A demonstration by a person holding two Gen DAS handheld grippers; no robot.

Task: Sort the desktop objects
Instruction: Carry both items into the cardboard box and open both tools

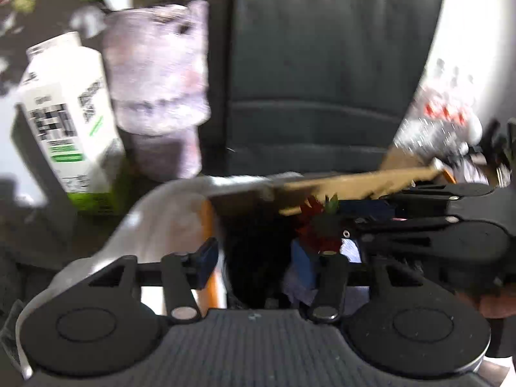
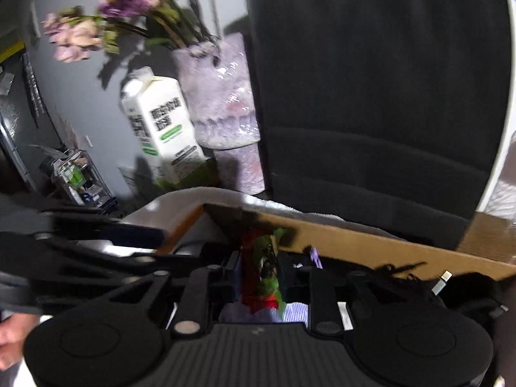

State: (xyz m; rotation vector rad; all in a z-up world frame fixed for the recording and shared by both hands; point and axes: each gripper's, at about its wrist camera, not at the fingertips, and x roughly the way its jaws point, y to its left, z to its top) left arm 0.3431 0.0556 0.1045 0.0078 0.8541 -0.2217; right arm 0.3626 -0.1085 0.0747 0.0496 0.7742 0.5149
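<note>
A brown cardboard box (image 2: 371, 242) stands in front of both grippers, also in the left wrist view (image 1: 348, 180). My right gripper (image 2: 259, 274) is shut on a red and green packet (image 2: 262, 271) and holds it over the box. In the left wrist view the right gripper (image 1: 338, 235) comes in from the right with the packet (image 1: 319, 225). My left gripper (image 1: 258, 258) is open and empty, level with the box's near edge. Dark things and a cable with a silver plug (image 2: 441, 282) lie in the box.
A white and green carton (image 1: 67, 119) and a pale purple vase (image 1: 158, 87) with flowers (image 2: 106, 9) stand behind the box on the left. A dark chair back (image 2: 371, 80) rises behind. A white cloth (image 1: 161, 216) lies by the box's left side.
</note>
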